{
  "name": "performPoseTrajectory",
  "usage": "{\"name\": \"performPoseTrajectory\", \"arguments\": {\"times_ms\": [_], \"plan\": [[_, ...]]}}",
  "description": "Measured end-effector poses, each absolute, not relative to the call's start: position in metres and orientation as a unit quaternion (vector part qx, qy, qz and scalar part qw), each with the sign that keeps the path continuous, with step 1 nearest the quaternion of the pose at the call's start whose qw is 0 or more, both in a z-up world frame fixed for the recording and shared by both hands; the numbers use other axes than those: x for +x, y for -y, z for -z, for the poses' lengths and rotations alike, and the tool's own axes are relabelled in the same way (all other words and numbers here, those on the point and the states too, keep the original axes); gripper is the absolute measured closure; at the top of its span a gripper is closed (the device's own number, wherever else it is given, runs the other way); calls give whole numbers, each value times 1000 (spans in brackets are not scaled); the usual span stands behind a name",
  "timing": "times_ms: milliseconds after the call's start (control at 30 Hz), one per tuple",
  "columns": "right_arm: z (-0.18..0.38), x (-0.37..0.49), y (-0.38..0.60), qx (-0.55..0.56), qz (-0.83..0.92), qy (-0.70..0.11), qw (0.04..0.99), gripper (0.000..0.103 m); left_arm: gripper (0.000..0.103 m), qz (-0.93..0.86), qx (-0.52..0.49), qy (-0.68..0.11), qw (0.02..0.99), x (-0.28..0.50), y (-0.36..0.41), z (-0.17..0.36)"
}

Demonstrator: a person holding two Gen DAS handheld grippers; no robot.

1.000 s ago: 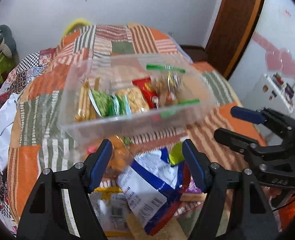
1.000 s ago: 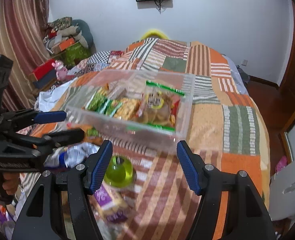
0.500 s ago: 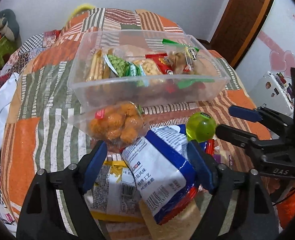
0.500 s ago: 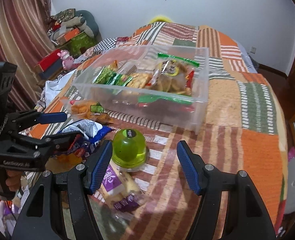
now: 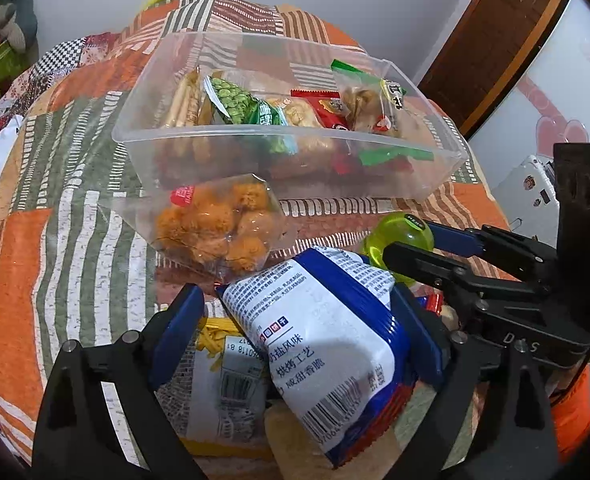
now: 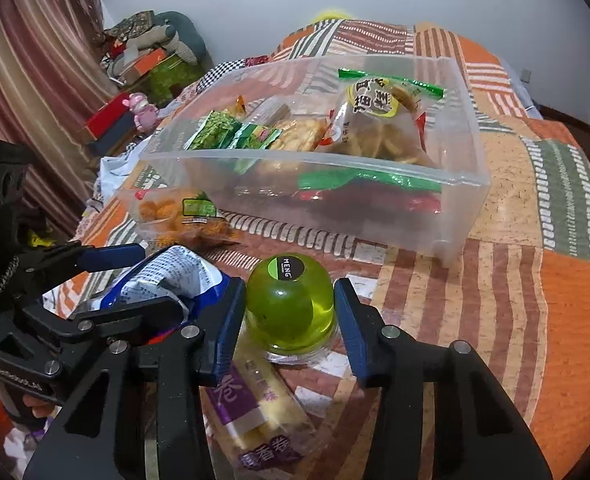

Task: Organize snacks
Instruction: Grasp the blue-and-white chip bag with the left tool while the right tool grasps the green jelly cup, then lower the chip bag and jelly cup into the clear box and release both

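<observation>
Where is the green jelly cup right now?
The green jelly cup sits on the quilt, squeezed in the right tool, in front of the clear box, beside the blue bag.

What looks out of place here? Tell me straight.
Nothing is spilled or torn. The odd part is the heap outside the clear bin: the blue-and-white packet lies tilted across a yellow packet, with the bag of orange puffs, green jelly cup and purple roll packet loose nearby.
</observation>
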State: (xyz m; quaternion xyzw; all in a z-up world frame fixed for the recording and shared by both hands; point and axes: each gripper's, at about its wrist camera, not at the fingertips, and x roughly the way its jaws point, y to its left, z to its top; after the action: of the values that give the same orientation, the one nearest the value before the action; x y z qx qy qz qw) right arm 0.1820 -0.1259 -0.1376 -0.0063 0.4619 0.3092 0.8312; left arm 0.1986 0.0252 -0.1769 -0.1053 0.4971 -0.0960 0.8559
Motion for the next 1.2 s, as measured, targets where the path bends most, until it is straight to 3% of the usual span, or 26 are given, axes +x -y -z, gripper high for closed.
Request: {"name": "performPoseTrajectory", "arguments": {"times_ms": [233,500,600,1200], "plan": [[128,176,146,-11,-292,-449,845,61,17,102,-135,-507,845,205,-25,185],[112,172,164,-2,-276,-432,858,61,43,112,-109,-498,853,202,-8,171],[106,170,166,2,-275,-425,863,61,47,118,-98,-492,857,199,-3,163],[64,173,161,18,-283,-367,886,61,49,96,-75,-388,914,193,-15,80]]}}
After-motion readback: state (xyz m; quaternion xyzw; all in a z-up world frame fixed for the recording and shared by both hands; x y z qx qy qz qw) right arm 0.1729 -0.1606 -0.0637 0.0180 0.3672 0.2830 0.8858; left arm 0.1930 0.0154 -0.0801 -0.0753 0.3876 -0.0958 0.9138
